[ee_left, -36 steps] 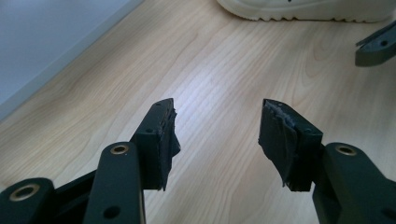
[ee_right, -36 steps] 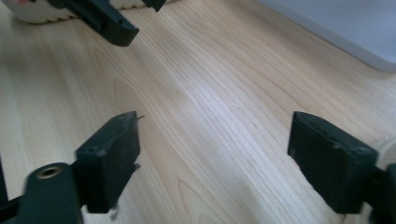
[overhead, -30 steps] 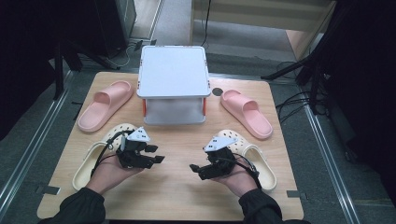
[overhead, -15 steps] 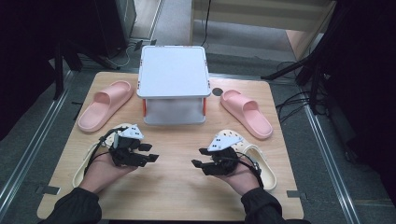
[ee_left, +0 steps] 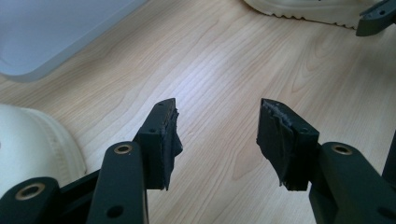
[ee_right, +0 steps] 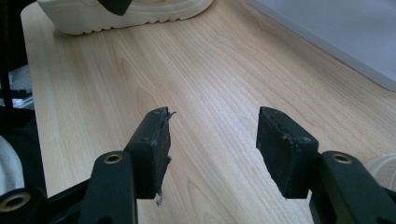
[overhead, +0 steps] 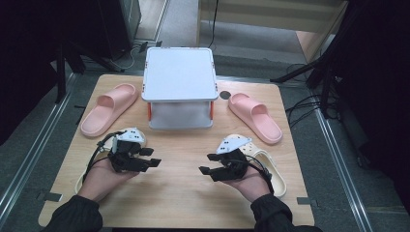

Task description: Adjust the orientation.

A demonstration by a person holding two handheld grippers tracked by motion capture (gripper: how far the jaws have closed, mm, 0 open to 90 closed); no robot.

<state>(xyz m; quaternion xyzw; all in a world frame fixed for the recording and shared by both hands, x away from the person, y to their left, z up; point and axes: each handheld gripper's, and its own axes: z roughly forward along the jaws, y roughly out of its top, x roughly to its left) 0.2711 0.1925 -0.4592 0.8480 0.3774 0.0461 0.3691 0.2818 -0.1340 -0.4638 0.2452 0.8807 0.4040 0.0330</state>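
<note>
Left gripper is held low over the near left part of the wooden table, jaws spread apart with nothing between them; its own view shows bare wood in the gap. Right gripper mirrors it at the near right, jaws likewise parted and empty. The two point inward toward each other across a bare strip of table.

Things nearest the grippers:
- Left cream clog: near left edge, partly under the left hand.
- Right cream clog: near right, partly under the right hand.
- Left pink slide: far left, flat on the table.
- Right pink slide: far right, flat on the table.
- White two-tier rack: far centre, between the slides; top tier bare, and no shoe can be seen on the lower tier.

Progress, judged: the work appears to be at its start. No shoe is gripped or lifted, and all four lie on the table. Everything remains to be done.

Markings: no brand, label or legible writing can be made out on the shoes, rack or grippers.
</note>
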